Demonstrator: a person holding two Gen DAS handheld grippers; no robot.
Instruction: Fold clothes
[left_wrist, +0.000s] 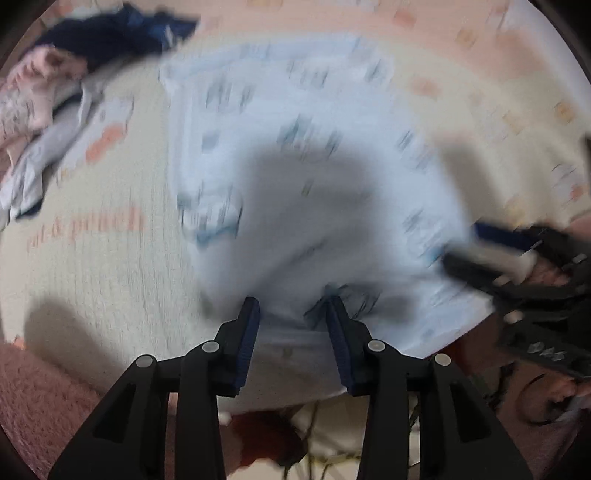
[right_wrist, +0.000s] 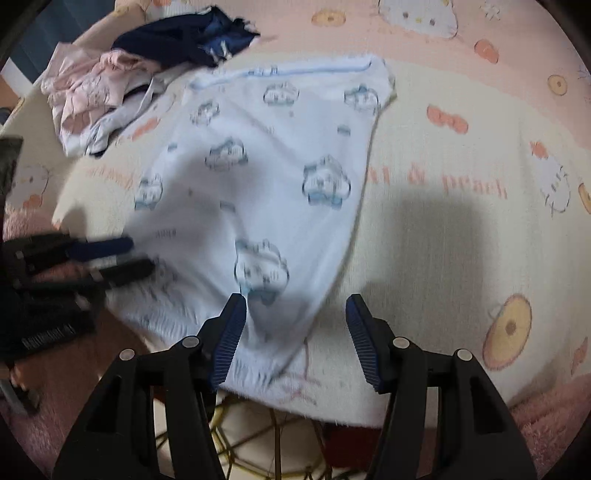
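A pale-blue cotton garment printed with cartoon clouds (right_wrist: 273, 177) is spread on a cream-and-pink towel-covered table (right_wrist: 461, 258). Its near hem is straddled by the unclenched left gripper (left_wrist: 291, 306) and right gripper (right_wrist: 295, 310); both corners should be pinched evenly before folding.

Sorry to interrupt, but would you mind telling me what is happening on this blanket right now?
A person with two handheld grippers is folding laundry. A pale blue garment printed with cartoon cats lies spread on a cream and pink cartoon blanket. The left gripper and right gripper both hang open over the garment's near edge, neither clamping it. A pile of other clothes, dark navy and pink, waits at the far left corner. The left view is motion-blurred.
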